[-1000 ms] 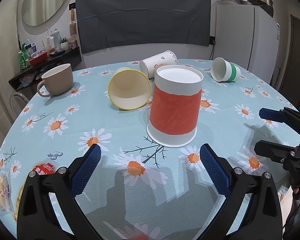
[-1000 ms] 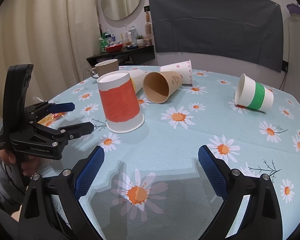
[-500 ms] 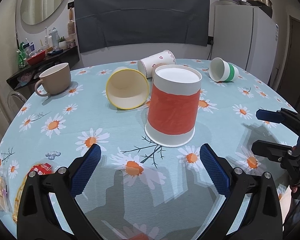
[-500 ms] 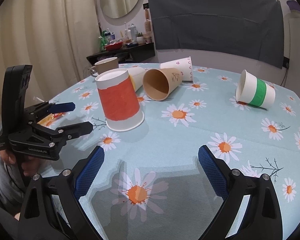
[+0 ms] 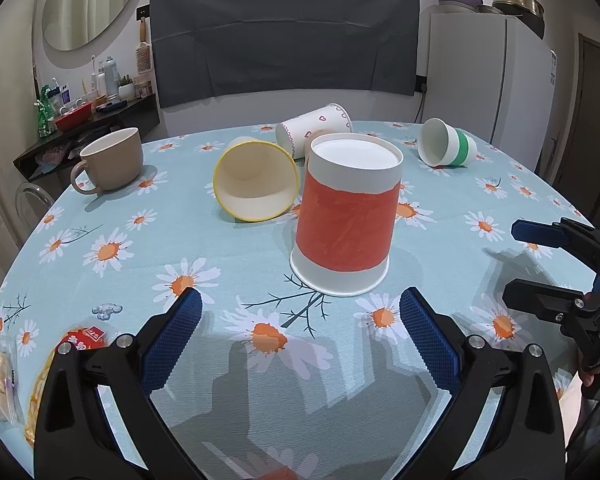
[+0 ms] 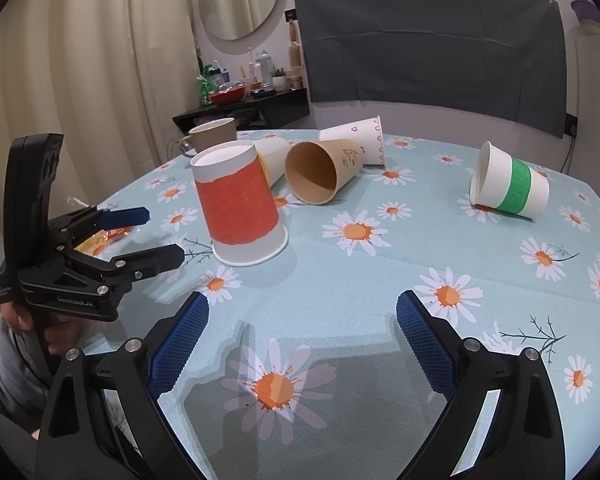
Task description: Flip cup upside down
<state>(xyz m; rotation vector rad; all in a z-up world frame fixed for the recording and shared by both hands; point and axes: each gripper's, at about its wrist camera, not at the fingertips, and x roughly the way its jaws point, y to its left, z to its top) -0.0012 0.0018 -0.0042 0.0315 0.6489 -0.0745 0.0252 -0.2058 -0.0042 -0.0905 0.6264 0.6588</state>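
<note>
A white paper cup with a red band (image 5: 346, 224) stands upside down on the daisy tablecloth, also in the right wrist view (image 6: 240, 210). My left gripper (image 5: 300, 326) is open and empty, just short of it. My right gripper (image 6: 302, 326) is open and empty over bare cloth, right of that cup. A yellow-rimmed cup (image 5: 256, 180), a brown cup (image 6: 320, 172), a heart-print cup (image 6: 358, 138) and a green-banded cup (image 6: 508, 186) lie on their sides behind.
A tan mug (image 5: 112, 164) stands upright at the back left. A snack packet (image 5: 4, 376) lies at the table's near left edge. A dark shelf with bottles (image 5: 88, 116) and a white fridge (image 5: 484, 76) stand beyond the round table (image 5: 180, 360).
Both grippers have drifted slightly; the views shift a little and the red-banded cup sits marginally nearer the left gripper. No object has moved and both grippers stay open.
</note>
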